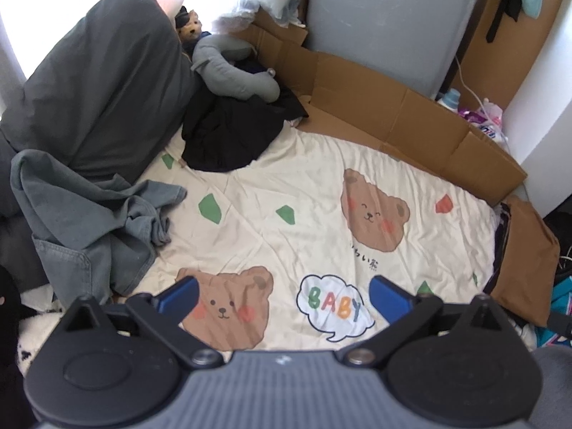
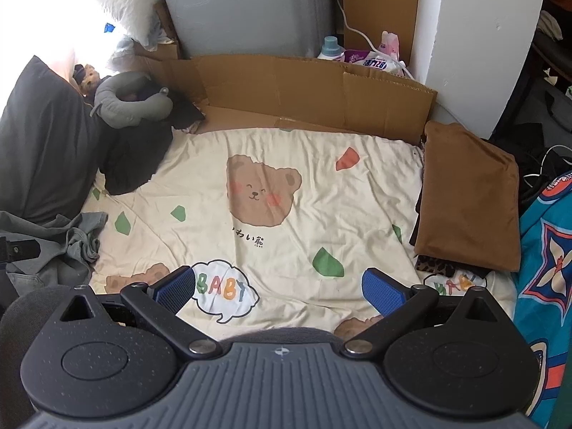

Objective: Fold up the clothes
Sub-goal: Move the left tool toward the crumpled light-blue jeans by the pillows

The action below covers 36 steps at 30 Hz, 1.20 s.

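Note:
A crumpled grey-blue denim garment (image 1: 89,221) lies at the left edge of the cream bear-print bedsheet (image 1: 304,186); it also shows in the right wrist view (image 2: 53,246). A black garment (image 1: 228,132) is heaped at the back left (image 2: 136,157). A folded brown garment (image 2: 468,200) rests on a small stack at the sheet's right edge. My left gripper (image 1: 282,296) hovers open over the sheet's near part, holding nothing. My right gripper (image 2: 279,286) is open too, empty, above the "BABY" print.
A dark grey pillow (image 1: 96,82) stands at the left, with a grey neck pillow (image 1: 232,71) and a small plush toy (image 1: 189,25) behind. Cardboard sheets (image 2: 314,93) line the far edge against a grey panel (image 2: 250,7). A teal patterned cloth (image 2: 547,271) lies right.

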{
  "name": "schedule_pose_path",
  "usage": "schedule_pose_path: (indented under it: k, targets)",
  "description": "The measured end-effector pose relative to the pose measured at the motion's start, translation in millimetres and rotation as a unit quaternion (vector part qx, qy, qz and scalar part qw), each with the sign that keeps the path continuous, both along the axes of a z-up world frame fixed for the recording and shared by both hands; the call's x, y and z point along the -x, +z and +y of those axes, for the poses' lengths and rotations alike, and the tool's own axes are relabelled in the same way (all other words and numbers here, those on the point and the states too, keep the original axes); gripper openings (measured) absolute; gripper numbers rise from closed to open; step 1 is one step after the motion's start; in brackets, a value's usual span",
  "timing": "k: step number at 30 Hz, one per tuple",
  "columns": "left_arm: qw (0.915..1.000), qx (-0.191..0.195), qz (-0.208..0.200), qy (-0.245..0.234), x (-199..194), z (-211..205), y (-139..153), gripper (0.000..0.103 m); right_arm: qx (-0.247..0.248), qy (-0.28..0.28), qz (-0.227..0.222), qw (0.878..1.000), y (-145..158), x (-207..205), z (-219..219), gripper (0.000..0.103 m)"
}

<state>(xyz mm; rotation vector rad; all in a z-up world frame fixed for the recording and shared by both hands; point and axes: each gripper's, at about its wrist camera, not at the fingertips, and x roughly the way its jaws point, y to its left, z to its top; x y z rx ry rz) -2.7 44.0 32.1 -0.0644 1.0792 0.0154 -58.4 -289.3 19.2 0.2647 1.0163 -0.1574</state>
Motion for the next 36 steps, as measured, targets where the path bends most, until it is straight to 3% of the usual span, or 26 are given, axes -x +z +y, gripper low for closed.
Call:
schedule_pose_path:
  k: [12,23,36]
  targets:
    - [0.9993,0.023,-0.025,-0.017,12,30,33,0.102,-0.029,-0.021,-0.032,0.999,13,10,-20,0.102]
    - [0.9972,0.017,-0.070,0.020,21,84,63,0.102,-0.055,-0.009,-0.070,0.996,27,15,-26,0.102]
    - [0.9936,0.026,-0.069,0.086,8,153,34,0.103,-0.072,0.006,-0.090,0.993,21,-16,-13,0.102]
